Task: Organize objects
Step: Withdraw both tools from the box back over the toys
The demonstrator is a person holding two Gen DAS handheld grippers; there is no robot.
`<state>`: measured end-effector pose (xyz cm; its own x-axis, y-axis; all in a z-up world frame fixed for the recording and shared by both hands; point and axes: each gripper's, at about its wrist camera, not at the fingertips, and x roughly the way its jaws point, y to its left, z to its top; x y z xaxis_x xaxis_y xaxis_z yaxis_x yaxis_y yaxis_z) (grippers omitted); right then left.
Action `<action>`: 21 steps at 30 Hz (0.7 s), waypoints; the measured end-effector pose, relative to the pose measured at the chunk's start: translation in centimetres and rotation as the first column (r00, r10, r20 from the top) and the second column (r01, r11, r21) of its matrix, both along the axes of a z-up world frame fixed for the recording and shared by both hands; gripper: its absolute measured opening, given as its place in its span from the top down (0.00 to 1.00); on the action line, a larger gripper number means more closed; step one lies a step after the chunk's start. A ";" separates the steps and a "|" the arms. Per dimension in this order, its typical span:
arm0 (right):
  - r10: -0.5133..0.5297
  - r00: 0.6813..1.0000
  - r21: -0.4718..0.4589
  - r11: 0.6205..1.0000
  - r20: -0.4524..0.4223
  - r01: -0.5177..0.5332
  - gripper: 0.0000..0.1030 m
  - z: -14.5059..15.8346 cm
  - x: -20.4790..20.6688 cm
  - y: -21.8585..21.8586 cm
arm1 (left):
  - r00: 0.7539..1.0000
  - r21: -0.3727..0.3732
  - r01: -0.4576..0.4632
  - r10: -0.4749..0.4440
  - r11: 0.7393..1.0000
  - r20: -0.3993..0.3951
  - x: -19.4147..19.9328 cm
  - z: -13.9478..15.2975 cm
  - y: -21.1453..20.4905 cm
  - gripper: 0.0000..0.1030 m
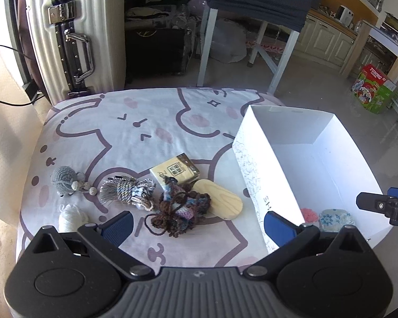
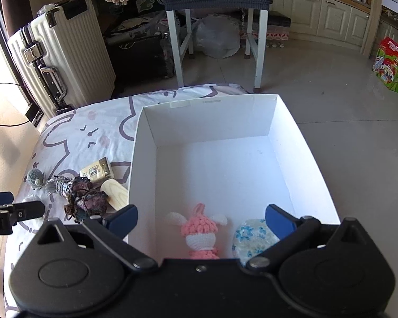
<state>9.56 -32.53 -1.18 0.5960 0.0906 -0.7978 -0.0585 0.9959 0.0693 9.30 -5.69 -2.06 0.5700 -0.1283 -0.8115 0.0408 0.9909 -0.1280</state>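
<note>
A white open box (image 1: 257, 159) (image 2: 146, 159) stands on the right of the cartoon-print cloth (image 1: 119, 137). Inside lie a pink crochet doll (image 2: 200, 232) and a blue-flowered pouch (image 2: 252, 238). Left of the box lie a brown-purple yarn piece (image 1: 180, 206), a wooden oval (image 1: 220, 201), a yellow tissue pack (image 1: 175, 171), a grey tasselled rope knot (image 1: 127, 192), a grey crochet animal (image 1: 65, 179) and a white fluffy ball (image 1: 70, 217). My left gripper (image 1: 196, 228) is open and empty, just before the yarn. My right gripper (image 2: 201, 220) is open and empty over the box's near end.
A cream suitcase (image 1: 66, 39) stands behind the table on the left. A white-legged stand with a dark cloth (image 1: 260, 2) is behind. A green carton (image 1: 374, 87) sits on the floor at right. The table edge falls off right of the box.
</note>
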 end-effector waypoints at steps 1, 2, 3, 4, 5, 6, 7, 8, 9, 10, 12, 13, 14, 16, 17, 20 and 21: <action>0.010 1.000 0.000 1.000 0.000 -0.010 0.00 0.0 0.2 0.6 | 1.000 0.005 -0.011 0.011 1.000 0.000 -0.1 -0.1 0.5 0.00; 0.021 1.000 -0.002 1.000 0.000 -0.021 0.00 0.0 0.3 1.1 | 1.000 0.008 -0.020 0.020 1.000 0.001 -0.2 -0.1 0.9 0.00; 0.031 1.000 -0.004 1.000 0.001 -0.031 0.00 0.0 0.5 1.7 | 1.000 0.007 -0.030 0.030 1.000 0.000 -0.3 -0.1 1.5 0.00; 0.040 0.999 -0.005 0.999 0.001 -0.040 0.00 0.0 0.6 2.2 | 0.999 0.006 -0.039 0.039 0.999 -0.001 -0.4 -0.2 2.0 0.00; 0.052 0.999 -0.003 0.999 0.000 -0.052 0.00 0.1 0.7 2.8 | 0.999 0.004 -0.049 0.049 0.999 -0.003 -0.5 -0.2 2.5 0.00; 0.062 0.998 -0.001 0.998 -0.001 -0.062 0.00 0.0 0.9 3.4 | 0.998 0.002 -0.059 0.059 0.998 -0.003 -0.6 -0.2 3.0 0.00; 0.070 0.998 0.001 0.998 -0.002 -0.070 0.00 0.0 1.0 3.8 | 0.998 0.000 -0.068 0.068 0.998 -0.003 -0.7 -0.3 3.5 0.00; 0.080 0.997 0.002 0.997 -0.002 -0.080 0.00 0.0 1.1 4.4 | 0.997 -0.001 -0.078 0.078 0.997 -0.002 -0.8 -0.3 4.0 0.00; 0.092 0.996 0.002 0.996 -0.002 -0.092 0.00 0.0 1.2 5.0 | 0.996 0.000 -0.085 0.085 0.996 -0.001 -1.0 -0.3 4.3 0.00; 0.101 0.995 0.002 0.995 -0.003 -0.101 0.00 -0.1 1.3 5.4 | 0.996 0.002 -0.091 0.091 0.996 0.000 -1.1 -0.3 4.8 0.00; 0.120 0.993 0.001 0.993 -0.005 -0.120 0.00 -0.1 1.4 6.4 | 0.994 0.005 -0.105 0.105 0.994 0.000 -1.3 -0.3 5.5 0.00; 0.129 0.992 0.001 0.992 -0.007 -0.129 0.00 -0.2 1.4 6.9 | 0.994 0.004 -0.111 0.111 0.994 -0.001 -1.4 -0.4 5.8 0.00; 0.139 0.990 0.000 0.990 -0.008 -0.139 0.00 -0.3 1.5 7.3 | 0.993 0.002 -0.116 0.116 0.993 -0.002 -1.5 -0.4 6.1 0.00; 0.156 0.988 -0.002 0.988 -0.011 -0.156 0.00 -0.4 1.5 8.2 | 0.992 -0.004 -0.129 0.128 0.992 -0.004 -1.6 -0.5 6.8 0.00; 0.164 0.986 -0.003 0.986 -0.012 -0.164 0.00 -0.4 1.6 8.5 | 0.991 -0.005 -0.133 0.133 0.991 -0.004 -1.7 -0.6 7.0 0.00; 0.183 0.983 -0.003 0.983 -0.011 -0.183 0.00 -0.6 1.7 9.6 | 0.990 -0.001 -0.142 0.142 0.990 0.004 -1.8 -0.6 7.8 0.00; 0.189 0.982 -0.002 0.982 -0.010 -0.189 0.00 -0.6 1.7 9.9 | 0.990 -0.001 -0.144 0.144 0.990 0.009 -1.9 -0.5 8.0 0.00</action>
